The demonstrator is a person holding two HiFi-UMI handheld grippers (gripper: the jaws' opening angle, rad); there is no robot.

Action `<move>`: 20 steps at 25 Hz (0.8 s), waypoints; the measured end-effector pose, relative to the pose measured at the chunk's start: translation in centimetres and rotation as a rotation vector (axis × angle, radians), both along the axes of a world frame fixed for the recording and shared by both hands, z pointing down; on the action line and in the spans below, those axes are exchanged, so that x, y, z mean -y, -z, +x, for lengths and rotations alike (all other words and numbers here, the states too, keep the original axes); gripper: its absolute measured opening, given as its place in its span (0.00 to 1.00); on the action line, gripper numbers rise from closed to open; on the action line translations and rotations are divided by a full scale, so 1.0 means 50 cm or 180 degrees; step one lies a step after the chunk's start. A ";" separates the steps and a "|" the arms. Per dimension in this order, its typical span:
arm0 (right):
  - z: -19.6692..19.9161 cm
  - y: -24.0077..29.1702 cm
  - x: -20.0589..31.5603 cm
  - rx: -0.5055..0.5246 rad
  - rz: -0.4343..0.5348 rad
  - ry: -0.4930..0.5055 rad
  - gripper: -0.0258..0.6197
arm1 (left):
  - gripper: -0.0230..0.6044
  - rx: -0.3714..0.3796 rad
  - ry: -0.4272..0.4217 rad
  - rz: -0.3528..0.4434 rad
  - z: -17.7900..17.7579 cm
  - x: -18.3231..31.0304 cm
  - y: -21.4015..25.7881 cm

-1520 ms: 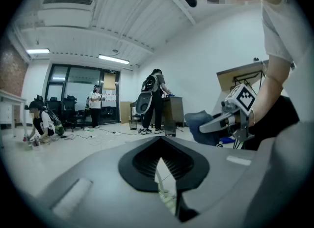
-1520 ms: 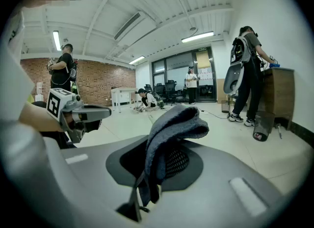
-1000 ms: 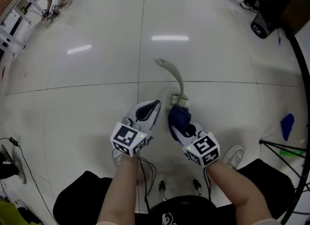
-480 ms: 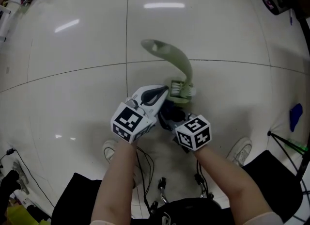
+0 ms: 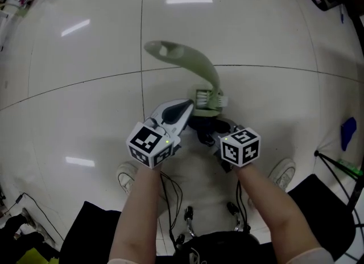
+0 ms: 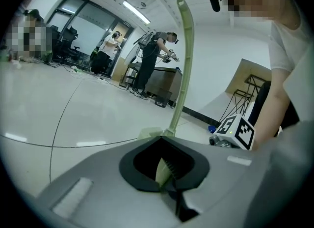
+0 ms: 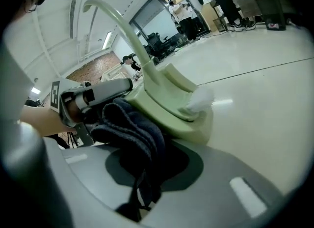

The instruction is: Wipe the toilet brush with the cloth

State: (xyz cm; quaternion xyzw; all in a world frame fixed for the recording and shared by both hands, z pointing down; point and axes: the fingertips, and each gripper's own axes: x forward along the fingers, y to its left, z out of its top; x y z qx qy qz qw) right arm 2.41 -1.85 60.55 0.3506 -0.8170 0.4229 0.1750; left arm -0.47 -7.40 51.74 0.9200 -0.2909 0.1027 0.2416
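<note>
A person on a pale tiled floor (image 5: 74, 86) holds a pale green toilet brush (image 5: 206, 81) with two grippers. The left gripper (image 5: 183, 110) meets the brush at the near edge of its head, fingers clamped shut on that edge. The right gripper (image 5: 219, 133), just beside the same head, has its fingers closed on a dark blue cloth (image 5: 200, 125), which presses against the head's underside close to the white bristles (image 7: 198, 99). The brush's curved handle arcs away from both grippers.
</note>
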 end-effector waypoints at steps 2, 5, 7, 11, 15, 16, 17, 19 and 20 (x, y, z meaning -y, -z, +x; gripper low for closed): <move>0.025 -0.009 -0.004 -0.0016 -0.0077 -0.0066 0.14 | 0.04 0.0027 0.0017 0.0001 0.001 -0.001 0.000; 0.060 -0.021 -0.008 0.0053 -0.0262 -0.0210 0.14 | 0.04 0.0044 0.0025 -0.0017 0.004 -0.003 -0.001; 0.079 -0.026 -0.007 0.0128 -0.0383 -0.0296 0.14 | 0.04 0.0042 0.0040 -0.0023 0.005 -0.002 0.000; 0.152 -0.034 -0.011 0.0066 -0.0608 -0.0548 0.14 | 0.04 0.0058 0.0101 -0.0031 0.006 -0.002 0.002; 0.263 -0.022 0.034 -0.0080 -0.0702 -0.1064 0.14 | 0.04 0.0111 0.0152 -0.0053 0.005 -0.005 0.001; 0.274 -0.018 0.055 -0.0075 -0.0690 -0.1070 0.14 | 0.04 0.0126 0.0161 -0.0054 0.004 -0.006 0.001; 0.275 -0.014 0.077 -0.0073 -0.0674 -0.1006 0.14 | 0.04 0.0134 0.0169 -0.0053 0.004 -0.007 0.002; 0.264 -0.011 0.118 -0.0098 -0.0643 -0.0841 0.14 | 0.04 0.0147 0.0178 -0.0042 0.005 -0.008 0.003; 0.259 -0.012 0.137 -0.0104 -0.0634 -0.0821 0.14 | 0.04 0.0160 0.0177 -0.0031 0.006 -0.008 0.003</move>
